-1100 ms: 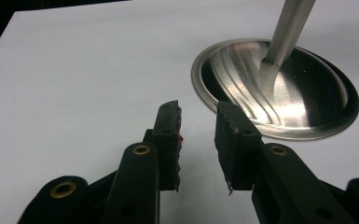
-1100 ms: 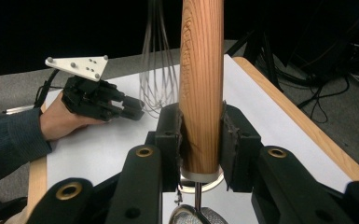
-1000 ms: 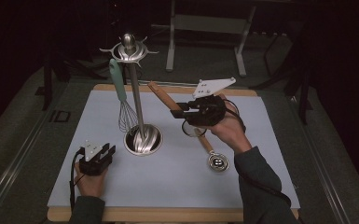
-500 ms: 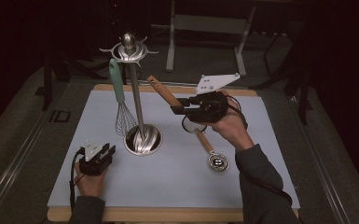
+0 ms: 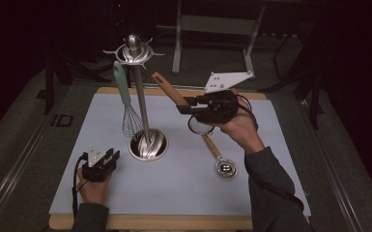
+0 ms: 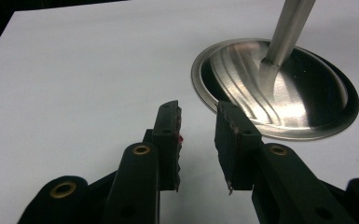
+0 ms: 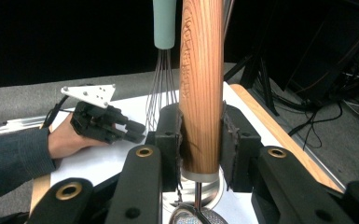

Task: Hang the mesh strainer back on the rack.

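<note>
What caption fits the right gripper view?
Right claw clamps the strainer's wooden handle upright before the hanging whisk.

The letters "ID" stand in white on the dark floor (image 5: 38, 126) left of the table. A line of burned-in lettering runs along the wooden handle (image 7: 200, 84), too blurred to read.

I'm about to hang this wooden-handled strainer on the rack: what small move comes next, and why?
Probably lift the wooden handle a little higher toward the stand's top hooks. The right gripper is clamped on the handle, whose tip sits below the hooks, right of the hanging whisk. The left gripper rests open by the base.
</note>
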